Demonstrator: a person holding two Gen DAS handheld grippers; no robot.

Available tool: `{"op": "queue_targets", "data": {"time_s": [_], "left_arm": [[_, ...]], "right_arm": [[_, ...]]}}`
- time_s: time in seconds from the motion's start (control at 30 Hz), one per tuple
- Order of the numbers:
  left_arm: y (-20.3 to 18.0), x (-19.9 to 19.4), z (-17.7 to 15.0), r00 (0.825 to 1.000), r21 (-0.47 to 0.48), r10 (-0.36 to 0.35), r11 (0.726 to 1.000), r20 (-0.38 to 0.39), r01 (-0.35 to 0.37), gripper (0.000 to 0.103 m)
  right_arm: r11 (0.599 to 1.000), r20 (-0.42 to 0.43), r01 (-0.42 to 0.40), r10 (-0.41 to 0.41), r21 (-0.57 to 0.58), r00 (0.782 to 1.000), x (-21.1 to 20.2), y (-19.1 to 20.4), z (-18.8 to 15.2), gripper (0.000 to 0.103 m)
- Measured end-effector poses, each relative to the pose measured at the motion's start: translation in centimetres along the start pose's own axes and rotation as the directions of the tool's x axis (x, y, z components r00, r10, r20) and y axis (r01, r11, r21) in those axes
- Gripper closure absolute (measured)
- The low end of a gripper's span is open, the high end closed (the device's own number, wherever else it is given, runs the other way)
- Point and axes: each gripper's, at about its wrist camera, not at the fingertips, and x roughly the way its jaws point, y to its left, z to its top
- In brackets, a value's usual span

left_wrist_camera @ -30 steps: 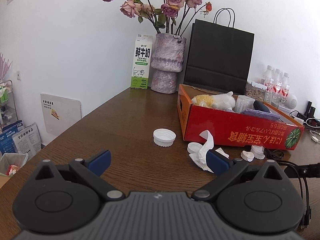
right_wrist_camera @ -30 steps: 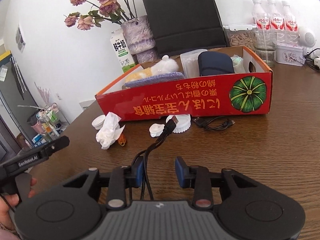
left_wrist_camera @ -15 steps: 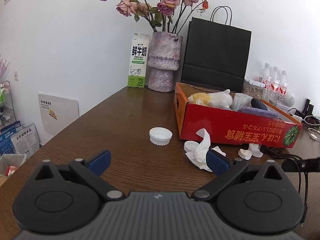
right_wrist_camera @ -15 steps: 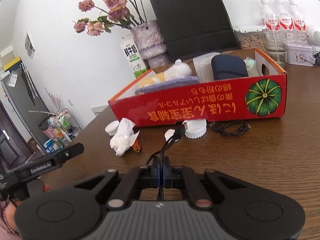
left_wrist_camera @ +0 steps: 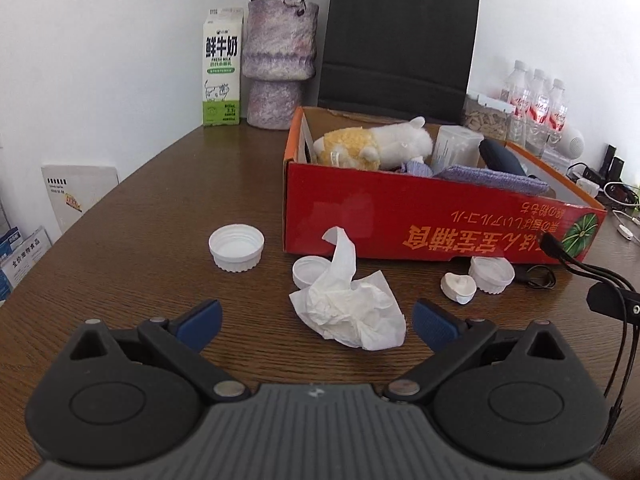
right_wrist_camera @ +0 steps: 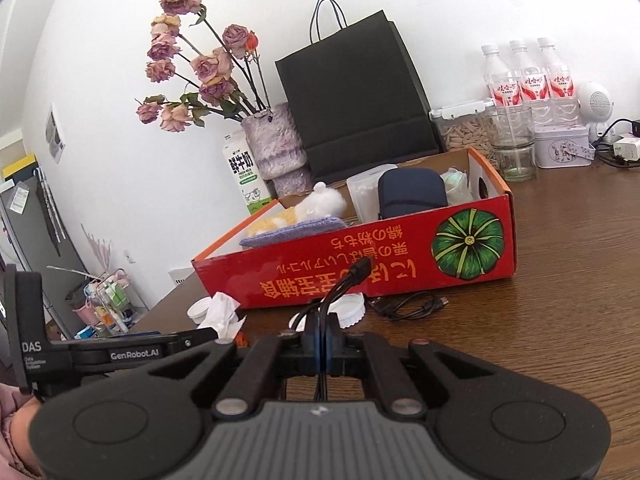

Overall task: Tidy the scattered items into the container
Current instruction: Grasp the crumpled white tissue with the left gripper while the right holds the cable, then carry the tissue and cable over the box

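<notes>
Red cardboard box (left_wrist_camera: pixel 400 216), printed with a green pumpkin and upside-down Japanese lettering, stands on the brown counter (left_wrist_camera: pixel 140 208) and serves as landmark. Inside it lie one yellow-and-white plush toy (left_wrist_camera: pixel 372 146), one purple cloth (left_wrist_camera: pixel 492 176), one dark blue pouch (right_wrist_camera: pixel 412 196) and one clear tub (left_wrist_camera: pixel 454 148). In front of the box are three white caps, the largest (left_wrist_camera: pixel 237 247) off to its left, one crumpled tissue (left_wrist_camera: pixel 352 304), one small white shell-like piece (left_wrist_camera: pixel 459 287) and one coiled black cable (right_wrist_camera: pixel 408 306). Behind the box stand one milk carton (left_wrist_camera: pixel 222 72) reading "FRESH MILK", one vase (left_wrist_camera: pixel 280 64), one black paper bag (left_wrist_camera: pixel 400 40) and three labelled water bottles (right_wrist_camera: pixel 524 76). The left claw (left_wrist_camera: pixel 316 322) is spread wide and empty, with the tissue between its tips, nearer than a second ago. Its side reads "GenRobot.AI". The right claw (right_wrist_camera: pixel 323 340), open a second ago, is now clenched on a black cable (right_wrist_camera: pixel 340 288) whose plug rises before the box front.
</notes>
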Motion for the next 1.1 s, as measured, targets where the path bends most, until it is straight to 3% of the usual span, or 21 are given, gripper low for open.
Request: {"op": "queue_targets", "data": {"time_s": [0.4,0.6,0.77,0.97,1.1], "left_arm": [[-0.2,1.5,0.7,1.000,-0.007,-0.015,1.000,-0.025,0.015,0.002],[0.3,1.4,0.5,0.998,-0.032,-0.056,0.998,-0.031,0.055,0.031],[0.3,0.8,0.1,0.995,-0.035,-0.097,0.995,-0.019,0.097,0.071],[0.4,0.2,-0.4,0.995,-0.033,-0.099,0.994,0.005,0.100,0.082],[0.5,-0.2,-0.8,0.995,-0.037,-0.099,0.994,0.021,0.099,0.083]], "right_arm": [[0.999,-0.007,0.042,-0.042,-0.033,0.999,0.4,0.2,-0.5,0.101],[0.998,-0.023,0.058,-0.059,-0.031,0.998,0.9,0.1,-0.7,0.101],[0.997,-0.024,0.063,-0.063,-0.036,0.998,0.9,0.1,-0.8,0.101],[0.997,-0.025,0.065,-0.066,-0.041,0.998,1.0,0.1,-0.8,0.101],[0.997,-0.018,0.065,-0.066,-0.040,0.998,0.9,0.0,-0.8,0.101]]}}
